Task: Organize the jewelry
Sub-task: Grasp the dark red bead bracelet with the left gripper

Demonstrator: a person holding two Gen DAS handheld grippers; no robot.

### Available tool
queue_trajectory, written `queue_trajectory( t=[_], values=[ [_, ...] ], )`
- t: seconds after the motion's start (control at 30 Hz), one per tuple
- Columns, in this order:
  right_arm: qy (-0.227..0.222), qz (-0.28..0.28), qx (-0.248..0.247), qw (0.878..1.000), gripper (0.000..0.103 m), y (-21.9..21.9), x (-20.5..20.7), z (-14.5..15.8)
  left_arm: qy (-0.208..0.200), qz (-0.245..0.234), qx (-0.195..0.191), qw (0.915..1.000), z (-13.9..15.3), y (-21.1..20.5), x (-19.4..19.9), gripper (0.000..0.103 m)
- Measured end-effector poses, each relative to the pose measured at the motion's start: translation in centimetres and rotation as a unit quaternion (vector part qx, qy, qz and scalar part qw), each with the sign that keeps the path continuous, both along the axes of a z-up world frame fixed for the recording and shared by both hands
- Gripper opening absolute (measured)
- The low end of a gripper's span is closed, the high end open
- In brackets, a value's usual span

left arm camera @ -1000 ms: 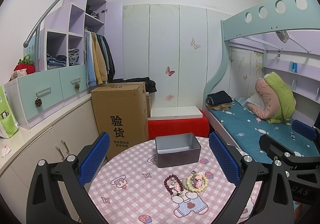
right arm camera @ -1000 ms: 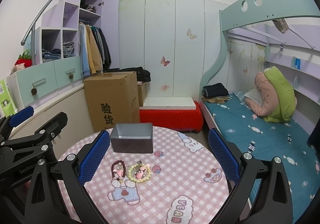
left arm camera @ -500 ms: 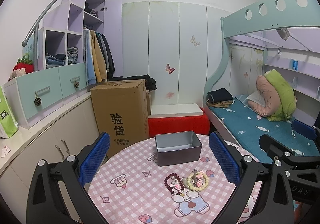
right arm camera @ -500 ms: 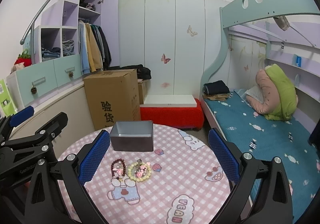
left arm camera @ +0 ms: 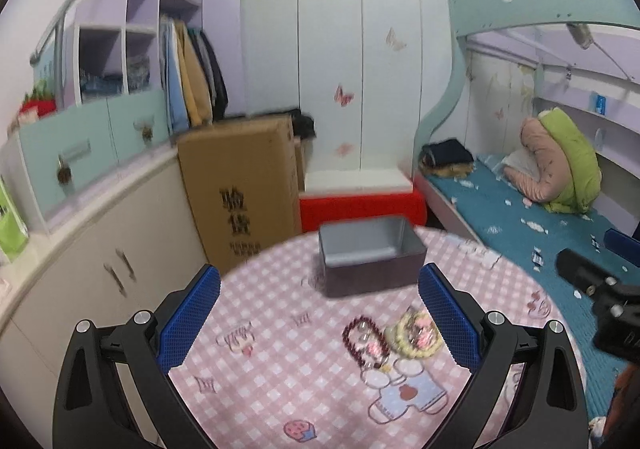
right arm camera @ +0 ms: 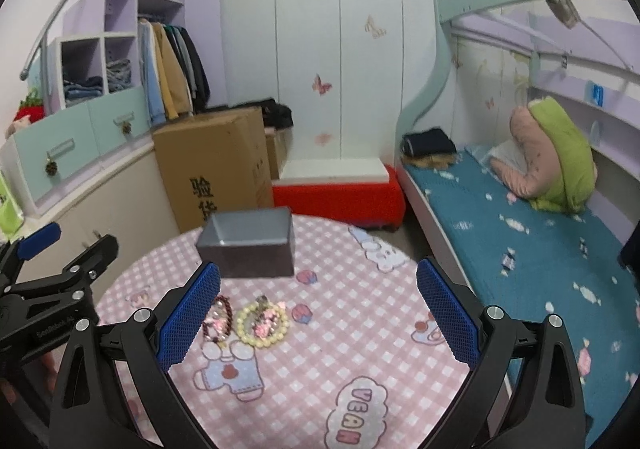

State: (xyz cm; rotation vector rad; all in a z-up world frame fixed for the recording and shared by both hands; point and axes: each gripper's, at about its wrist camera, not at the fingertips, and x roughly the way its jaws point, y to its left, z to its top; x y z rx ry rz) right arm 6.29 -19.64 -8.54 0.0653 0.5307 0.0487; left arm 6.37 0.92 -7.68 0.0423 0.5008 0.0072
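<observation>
A dark red bead bracelet [left arm camera: 365,341] and a cream bead bracelet [left arm camera: 417,333] with pink flowers lie side by side on the round table with a pink checked cloth [left arm camera: 280,369]. Behind them stands an open grey metal tin [left arm camera: 370,256]. My left gripper [left arm camera: 319,319] is open and empty above the table, with both bracelets between its blue pads. In the right wrist view the red bracelet [right arm camera: 219,319], cream bracelet [right arm camera: 262,324] and tin [right arm camera: 250,245] show. My right gripper [right arm camera: 318,319] is open and empty, to the right of the bracelets.
A tall cardboard box [left arm camera: 244,193] stands behind the table on the left, beside white cabinets [left arm camera: 100,261]. A red bench [left arm camera: 360,205] is behind the table. A bunk bed with a teal mattress [left arm camera: 520,233] runs along the right.
Both grippers have moved forward and down toward the table. The tin and bracelets now look larger and nearer. The left view is blurred from motion. Both stay open.
</observation>
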Motion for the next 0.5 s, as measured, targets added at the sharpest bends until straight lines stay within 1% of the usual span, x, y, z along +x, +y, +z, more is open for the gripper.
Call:
queue_trajectory(
  t=[0.07,0.17,0.2,0.3,0.4,0.5],
  values=[
    [0.016,-0.001,0.001,1.000,0.096,-0.3,0.9,-1.2,0.025,0.010,-0.012,0.9996,-1.6,0.7,0.9,0.096],
    [0.044,0.000,0.001,0.999,0.096,-0.6,2.3,-3.3,0.075,0.019,-0.029,0.9966,-4.0,1.3,2.2,0.096],
    [0.053,0.000,0.000,0.999,0.096,-0.7,2.7,-4.0,0.101,0.014,-0.029,0.9943,-5.2,1.4,2.8,0.096],
    [0.079,0.002,0.004,0.997,0.096,-0.9,3.8,-6.1,0.153,0.002,-0.031,0.9878,-7.7,1.1,4.1,0.096],
    [0.101,0.007,0.008,0.995,0.096,-1.1,4.8,-7.9,0.185,-0.001,-0.034,0.9822,-9.7,0.6,5.3,0.096],
    [0.118,0.009,0.007,0.993,0.096,-1.2,5.6,-9.5,0.203,0.004,-0.028,0.9788,-11.2,0.5,6.4,0.096]
  ],
)
